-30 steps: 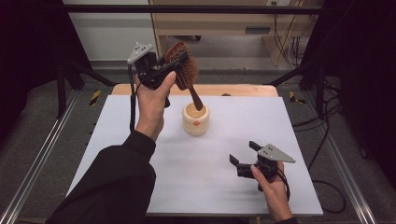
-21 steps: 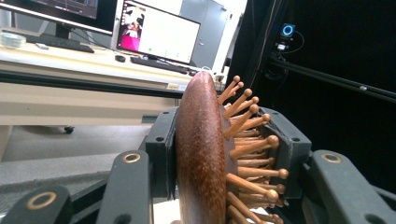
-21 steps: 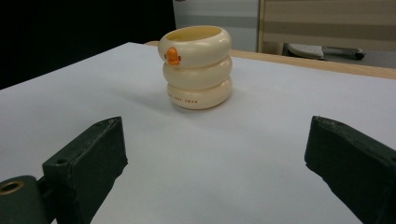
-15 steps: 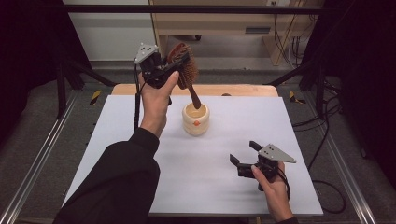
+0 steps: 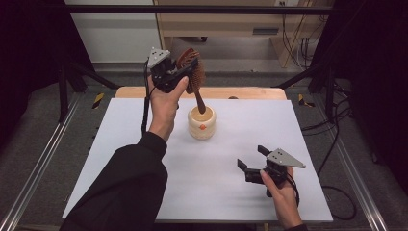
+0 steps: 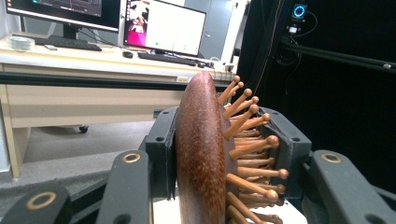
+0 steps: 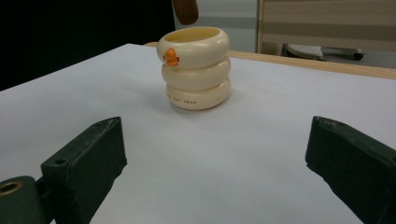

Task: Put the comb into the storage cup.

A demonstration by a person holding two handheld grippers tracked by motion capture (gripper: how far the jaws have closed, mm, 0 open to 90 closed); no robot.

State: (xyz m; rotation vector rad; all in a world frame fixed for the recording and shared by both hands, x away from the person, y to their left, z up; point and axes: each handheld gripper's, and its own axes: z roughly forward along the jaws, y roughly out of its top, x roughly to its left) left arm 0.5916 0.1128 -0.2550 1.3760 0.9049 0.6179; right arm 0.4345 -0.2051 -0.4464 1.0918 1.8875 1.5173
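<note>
My left gripper (image 5: 179, 73) is raised over the back of the table, shut on the head of a brown wooden hairbrush (image 5: 193, 72). The brush hangs handle down, its tip just above the mouth of a cream ringed cup (image 5: 201, 123) with an orange duck mark. In the left gripper view the brush head (image 6: 201, 154) stands on edge between the pads (image 6: 164, 144), bristles to the right. My right gripper (image 5: 252, 160) rests low at the front right, open and holding nothing. The right gripper view looks between its jaws at the cup (image 7: 196, 67) and the handle tip (image 7: 186, 11).
The white tabletop (image 5: 120, 139) has a wooden strip (image 5: 250, 93) along its back edge. Metal rails (image 5: 33, 173) run down both sides. Cables (image 5: 332, 144) trail on the floor to the right. A desk with monitors (image 6: 163, 28) stands beyond the table.
My left gripper has shifted a little to the right with the brush, keeping the handle tip over the cup. The right gripper has stayed where it was.
</note>
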